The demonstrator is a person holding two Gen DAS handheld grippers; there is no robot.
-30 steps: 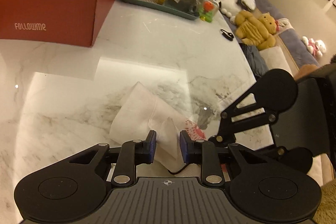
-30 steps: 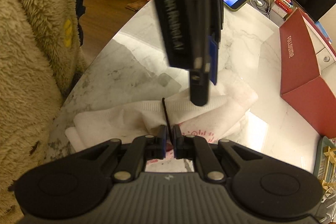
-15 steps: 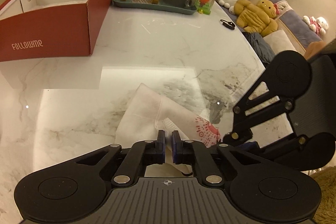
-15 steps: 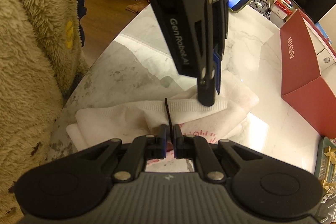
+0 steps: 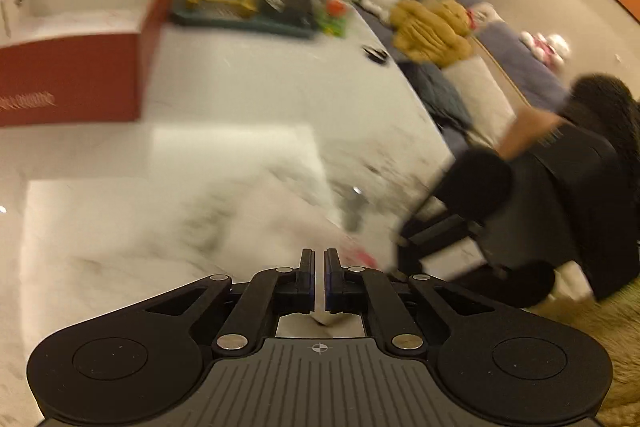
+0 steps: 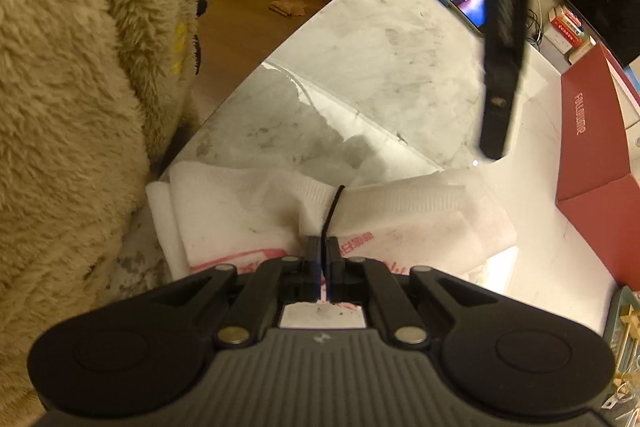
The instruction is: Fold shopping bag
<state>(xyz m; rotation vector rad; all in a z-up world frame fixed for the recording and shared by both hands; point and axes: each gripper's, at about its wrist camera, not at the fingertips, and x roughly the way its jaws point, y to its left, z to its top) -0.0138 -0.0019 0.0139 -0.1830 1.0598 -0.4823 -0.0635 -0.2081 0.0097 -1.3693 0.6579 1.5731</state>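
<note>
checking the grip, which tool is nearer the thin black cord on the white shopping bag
Right. The right tool is shut on the thin black cord over the white shopping bag; the left tool hangs above the marble table, apart from it.

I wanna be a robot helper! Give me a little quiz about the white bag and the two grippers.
1. Pick one: what does the right gripper pinch? A) a black cord B) a spoon C) a toy bear
2. Fill the gap: the white shopping bag lies on the marble ____.
3. True or false: the left gripper is wide open.

Key: 1) A. 2) table. 3) False, it is shut.
</note>
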